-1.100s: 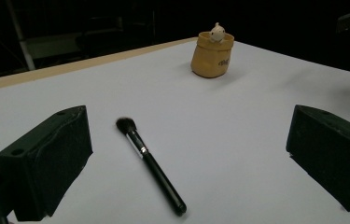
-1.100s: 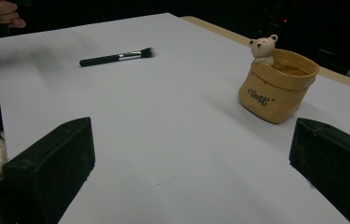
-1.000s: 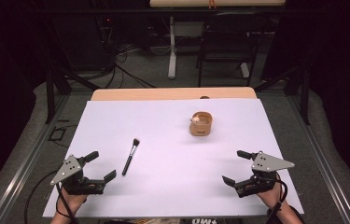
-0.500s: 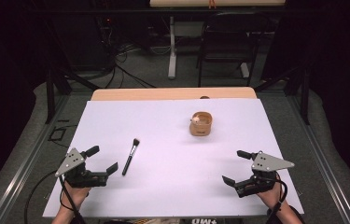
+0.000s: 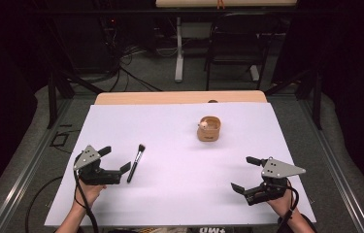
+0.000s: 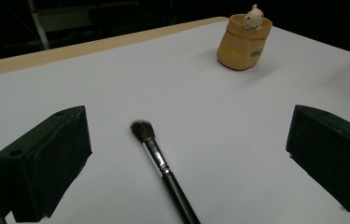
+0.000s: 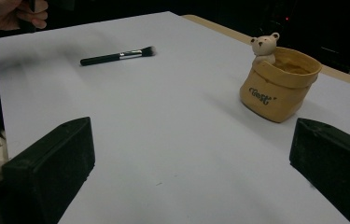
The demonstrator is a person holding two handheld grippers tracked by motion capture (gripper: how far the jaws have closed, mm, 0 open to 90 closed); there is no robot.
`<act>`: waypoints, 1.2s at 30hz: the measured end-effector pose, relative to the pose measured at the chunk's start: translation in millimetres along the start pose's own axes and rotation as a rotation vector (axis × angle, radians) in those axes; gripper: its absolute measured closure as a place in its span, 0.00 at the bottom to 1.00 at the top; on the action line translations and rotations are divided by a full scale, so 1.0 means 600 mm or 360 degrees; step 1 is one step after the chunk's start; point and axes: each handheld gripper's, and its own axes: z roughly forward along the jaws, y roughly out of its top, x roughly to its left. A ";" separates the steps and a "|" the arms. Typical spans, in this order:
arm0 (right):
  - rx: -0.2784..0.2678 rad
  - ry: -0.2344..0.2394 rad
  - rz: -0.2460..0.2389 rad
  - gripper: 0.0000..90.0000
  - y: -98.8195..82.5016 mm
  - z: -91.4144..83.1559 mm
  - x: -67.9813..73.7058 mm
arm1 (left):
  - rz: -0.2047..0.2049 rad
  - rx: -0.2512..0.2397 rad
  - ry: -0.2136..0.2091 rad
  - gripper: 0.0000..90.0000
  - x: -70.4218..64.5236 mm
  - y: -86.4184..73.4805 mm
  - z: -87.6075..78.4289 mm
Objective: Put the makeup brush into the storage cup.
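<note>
A black makeup brush (image 5: 135, 162) (image 6: 163, 169) (image 7: 117, 56) lies flat on the white table cover (image 5: 179, 194), bristles pointing away from the person. My left gripper (image 5: 113, 160) (image 6: 189, 163) is open, and the brush handle lies between its jaws in the left gripper view. A tan pot with a small bear on its rim (image 5: 208, 128) (image 6: 244, 42) (image 7: 277, 84) stands upright toward the back right. My right gripper (image 5: 245, 173) (image 7: 189, 172) rests open near the front right, nothing between its jaws.
The cover's front edge (image 5: 179, 224) runs just behind both hands. A wooden strip of table (image 5: 179, 97) shows past the cover's far edge. A chair (image 5: 233, 43) and cables (image 5: 121, 63) stand on the dark floor beyond.
My left gripper has moved forward and to the right, up to the brush, so its jaws now stand on either side of the handle. The right gripper has stayed put.
</note>
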 end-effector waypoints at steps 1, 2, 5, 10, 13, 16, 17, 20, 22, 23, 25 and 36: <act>-0.0001 -0.0002 -0.0001 0.00 0.000 0.000 0.000 | 0.0003 0.0015 0.0007 0.00 0.001 0.002 0.002; -0.0001 -0.0002 -0.0002 0.00 0.000 0.000 0.000 | -0.0003 0.0021 0.0003 0.00 0.001 0.003 0.005; 0.0003 -0.0001 -0.0001 0.00 0.000 0.000 -0.001 | -0.0012 0.0042 0.0010 0.00 0.001 0.008 0.013; 0.0007 -0.0002 -0.0001 0.00 0.000 0.000 0.000 | -0.0020 0.0106 0.0017 0.00 0.000 0.015 0.023; 0.0008 -0.0003 -0.0003 0.00 0.000 0.001 0.000 | -0.0036 0.0166 0.0030 0.00 -0.001 0.021 0.028; 0.0014 -0.0009 0.0000 0.00 0.000 0.001 0.000 | -0.0059 0.0253 0.0043 0.01 -0.004 0.025 0.036; 0.0014 -0.0009 0.0001 0.00 0.000 0.001 0.000 | -0.0068 0.0281 0.0042 0.01 -0.005 0.026 0.038; 0.0018 -0.0009 -0.0001 0.00 0.000 0.001 0.001 | -0.0097 0.0356 0.0054 0.01 -0.008 0.030 0.045; 0.0018 -0.0008 -0.0003 0.00 0.000 0.001 0.001 | -0.0138 0.0394 0.0062 0.02 -0.008 0.033 0.049; 0.0017 -0.0006 -0.0003 0.00 0.000 0.001 0.001 | -0.0148 0.0425 0.0068 0.02 -0.008 0.034 0.052; 0.0020 -0.0004 -0.0004 0.00 0.000 0.000 0.001 | -0.0141 0.0490 0.0102 0.04 -0.007 0.034 0.058; 0.0026 -0.0003 0.0002 0.00 0.000 0.001 0.001 | -0.0250 0.0785 0.0184 0.06 0.009 0.046 0.085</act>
